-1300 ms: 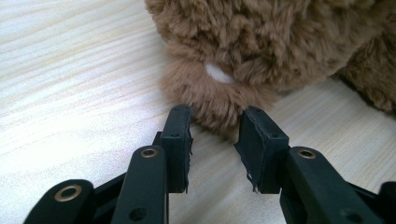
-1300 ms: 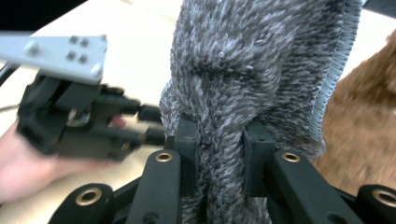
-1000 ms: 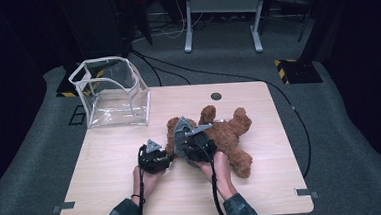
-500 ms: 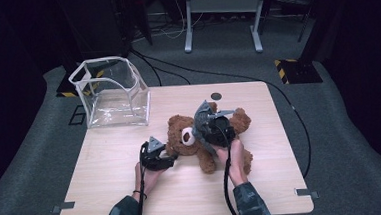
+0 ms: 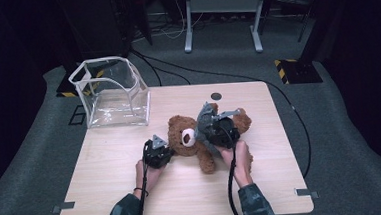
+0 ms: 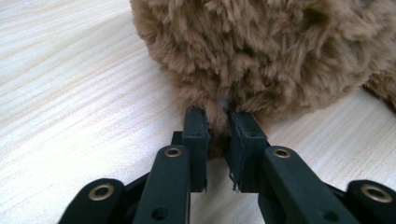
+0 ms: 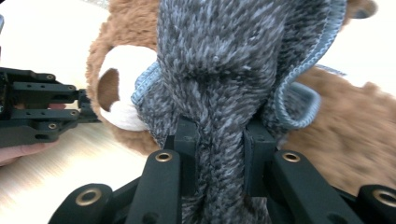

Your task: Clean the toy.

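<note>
The high view is looking forward and down from above the person's side onto the pale wooden table (image 5: 113,192), well back. The left gripper view is sitting low, very near the brown plush teddy bear (image 6: 261,51). The right gripper view is facing the same bear (image 7: 355,135) closely; all three are sharing it.

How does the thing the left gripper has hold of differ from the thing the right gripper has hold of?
The left gripper, whose jaws have just been closing, pinches a small tuft of the teddy bear; the right gripper clamps a thick bunch of grey knitted cloth.
The bear's fur is brown and shaggy; the cloth is flecked grey knit with a light blue edge.
The bear lies on the table; the cloth is held above its body.
Both are soft.
</note>
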The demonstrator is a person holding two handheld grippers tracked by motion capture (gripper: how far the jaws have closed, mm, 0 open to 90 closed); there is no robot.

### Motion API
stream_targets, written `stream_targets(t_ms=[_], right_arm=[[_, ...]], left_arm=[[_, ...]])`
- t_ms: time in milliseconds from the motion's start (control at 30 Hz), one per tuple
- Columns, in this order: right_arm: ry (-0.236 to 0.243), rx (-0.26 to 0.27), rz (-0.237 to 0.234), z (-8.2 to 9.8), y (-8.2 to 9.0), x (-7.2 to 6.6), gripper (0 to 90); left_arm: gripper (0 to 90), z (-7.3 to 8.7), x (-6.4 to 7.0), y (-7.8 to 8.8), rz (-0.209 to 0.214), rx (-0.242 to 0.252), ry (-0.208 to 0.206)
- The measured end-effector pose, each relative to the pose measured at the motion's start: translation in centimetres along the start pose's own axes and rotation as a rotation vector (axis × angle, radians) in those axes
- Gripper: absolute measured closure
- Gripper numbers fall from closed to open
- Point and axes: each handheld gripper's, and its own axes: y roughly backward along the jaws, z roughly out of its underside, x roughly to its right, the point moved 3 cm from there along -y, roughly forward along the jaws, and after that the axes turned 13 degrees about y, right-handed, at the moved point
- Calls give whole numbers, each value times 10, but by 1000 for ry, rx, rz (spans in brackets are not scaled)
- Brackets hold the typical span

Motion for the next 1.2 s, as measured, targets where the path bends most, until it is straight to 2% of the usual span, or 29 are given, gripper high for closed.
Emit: stream_targets(t_ms=[133,200,300,333,400,467,567,600,667,700,733,800,867,933,967,1033,1067,1100,1133,1200], right_arm=[[-14,-4,46,8,13,11,722],[2,-28,93,13,19,15,719],[7,-53,86,21,22,17,689],[19,-57,87,22,23,16,656],[47,-68,109,19,26,14,504],[68,-30,123,11,29,11,318],[83,6,128,-1,21,12,272],[74,1,128,-4,13,14,290],[78,-9,109,-6,1,13,449],[84,-16,120,-6,-2,12,540],[104,1,133,-4,-3,10,620],[102,29,119,-2,0,8,710],[97,60,115,-3,9,4,729],[102,105,66,-7,16,-6,729],[126,107,38,-10,16,-13,729],[164,78,22,-14,7,-28,727],[187,51,30,-15,-1,-33,727],[217,17,59,-13,-9,-34,727],[222,-10,82,-11,-15,-32,728],[177,-4,81,-4,-16,-24,732]], left_arm=[[799,0,0,0,1,-1,1],[799,0,0,0,2,-3,-2],[797,0,1,0,2,0,5],[797,0,1,0,2,0,4],[796,0,1,0,-1,-6,-3],[795,0,1,0,0,-2,-1],[795,0,1,0,0,-7,-3],[795,0,1,0,-2,-1,-1],[795,0,1,0,-2,-2,-1],[795,0,1,0,-4,-2,-4],[795,0,1,0,-2,-2,-1],[795,0,1,0,-3,2,1],[795,0,1,0,-4,0,-3],[795,1,2,0,-3,3,1],[796,1,2,0,-4,3,1],[796,1,2,0,-4,3,0],[796,1,2,0,-4,2,1],[797,0,1,0,-4,-1,-3],[797,1,1,0,-5,-1,-3],[798,1,1,0,-1,-1,-6]])
